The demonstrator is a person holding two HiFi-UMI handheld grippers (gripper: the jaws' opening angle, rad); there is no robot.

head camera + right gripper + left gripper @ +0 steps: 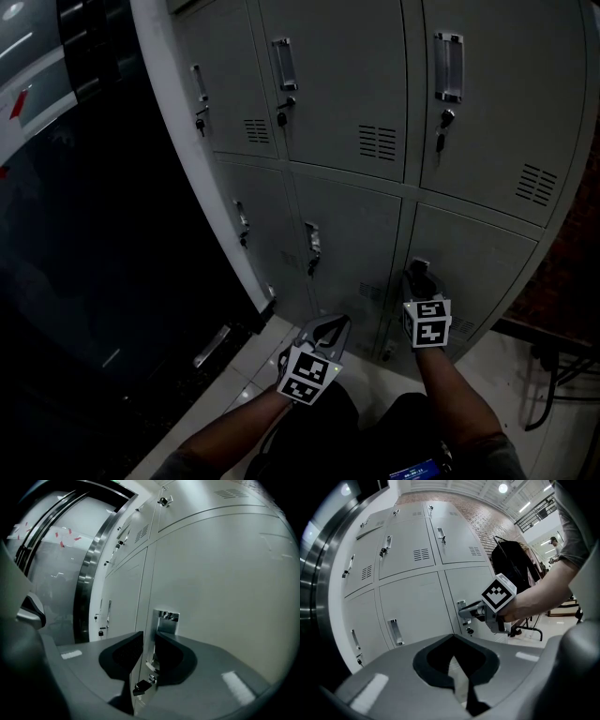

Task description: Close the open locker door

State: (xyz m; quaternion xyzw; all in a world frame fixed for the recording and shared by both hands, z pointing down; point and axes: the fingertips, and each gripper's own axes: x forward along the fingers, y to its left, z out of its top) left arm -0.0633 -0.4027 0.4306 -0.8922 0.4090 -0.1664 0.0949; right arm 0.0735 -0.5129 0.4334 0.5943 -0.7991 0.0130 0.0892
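Observation:
The bottom-right locker door [473, 267] [225, 588] looks flush with the doors beside it. My right gripper [419, 274] [149, 641] is at that door's metal handle [167, 620], open, its dark pads standing either side of the handle's thin edge with a narrow gap. A small key [140, 686] hangs under the handle. In the left gripper view, the right gripper [469, 613] points into the handle [461, 605]. My left gripper [326, 330] [452, 639] hangs back from the lockers, low and to the left, shut and holding nothing.
Grey lockers [337, 84] in rows fill the wall, each with a handle and key. A dark glass panel with a steel frame [150, 122] borders them at the left. A metal stand [553, 384] sits on the floor at the right. A person stands far off [553, 543].

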